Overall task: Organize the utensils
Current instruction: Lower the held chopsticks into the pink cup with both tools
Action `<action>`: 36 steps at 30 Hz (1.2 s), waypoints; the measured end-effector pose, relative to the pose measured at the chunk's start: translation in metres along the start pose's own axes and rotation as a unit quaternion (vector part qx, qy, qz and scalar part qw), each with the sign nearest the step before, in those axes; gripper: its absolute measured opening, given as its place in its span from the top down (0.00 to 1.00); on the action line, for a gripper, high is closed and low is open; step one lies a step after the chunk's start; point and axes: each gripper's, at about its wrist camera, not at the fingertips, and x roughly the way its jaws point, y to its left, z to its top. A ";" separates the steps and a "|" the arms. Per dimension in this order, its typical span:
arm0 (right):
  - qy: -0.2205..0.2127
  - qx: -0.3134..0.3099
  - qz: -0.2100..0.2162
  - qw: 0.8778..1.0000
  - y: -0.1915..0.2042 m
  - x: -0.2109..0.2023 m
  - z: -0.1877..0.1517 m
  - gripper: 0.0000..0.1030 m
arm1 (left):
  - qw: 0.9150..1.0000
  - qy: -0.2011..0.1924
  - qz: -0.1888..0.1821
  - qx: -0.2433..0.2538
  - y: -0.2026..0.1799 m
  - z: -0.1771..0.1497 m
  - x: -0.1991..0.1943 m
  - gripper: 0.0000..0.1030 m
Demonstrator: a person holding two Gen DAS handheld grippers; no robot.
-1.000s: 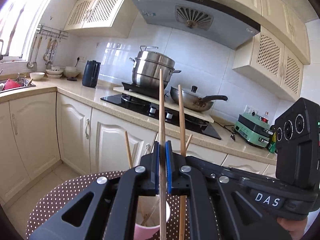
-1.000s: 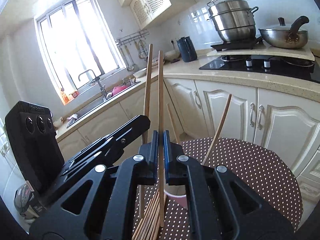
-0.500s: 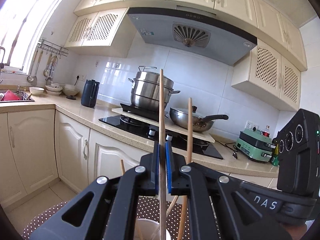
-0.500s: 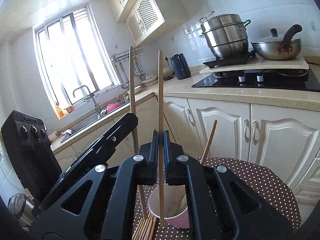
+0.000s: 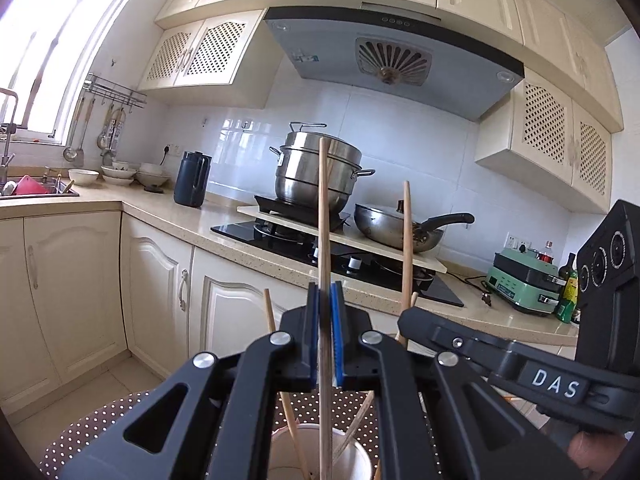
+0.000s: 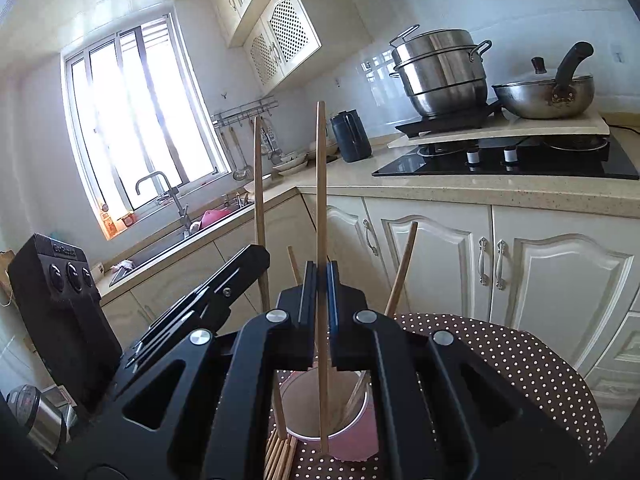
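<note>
Chopsticks fill the near view: the left claw [image 5: 325, 336] is pressed together on 1 upright chopstick [image 5: 323, 216], its blue pads [image 5: 313, 336] pinching the shaft on both sides, and the lower end of that stick hangs inside the mouth of the cup [image 5: 352, 460] below. The right claw [image 6: 320, 300] pinches a second upright stick [image 6: 321, 184] the same way, its lower tip crossing the front of the pink cup [image 6: 356, 444] in the right wrist view; whether that tip is inside or in front I cannot tell. Each claw shows beside the other in the neighbour's camera, both close together above the cup. 2 or 3 more sticks already lean in the cup, angled against its rim, and a bundle of loose chopsticks [image 6: 280, 456] lies on the worktop just beside the cup's left side in the right view. The worktop [image 6: 532, 364] wears a brown cloth with white dots. A fingertip of the person's right hand [image 5: 592, 448] shows under the right claw's handle. Beyond stand cream cabinets [image 6: 436, 256], then a counter with a black hob [image 6: 508, 164], a steel steamer pot [image 5: 316, 176], a wok [image 5: 396, 228], a dark kettle [image 5: 192, 180], bowls and a sink [image 5: 36, 190] under the window [image 6: 136, 132].
</note>
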 end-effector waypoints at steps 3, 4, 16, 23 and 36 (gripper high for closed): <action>-0.002 -0.003 -0.003 1.000 0.001 0.001 -0.002 0.95 | 1.000 0.007 -0.006 -0.004 0.005 -0.003 0.002 0.94; -0.003 -0.004 -0.003 1.000 0.001 0.001 -0.003 0.95 | 1.000 0.009 -0.004 -0.003 0.006 -0.004 0.002 0.94; -0.028 -0.005 0.001 1.000 0.005 -0.005 0.004 0.95 | 1.000 -0.021 -0.004 -0.006 0.006 0.000 -0.006 0.94; -0.040 -0.026 0.001 0.999 0.014 -0.002 0.006 0.95 | 0.999 -0.053 -0.002 0.003 -0.002 0.001 -0.002 0.94; -0.021 -0.021 0.000 1.000 0.004 0.008 -0.020 0.95 | 1.000 -0.010 0.019 0.007 0.012 -0.032 0.001 0.94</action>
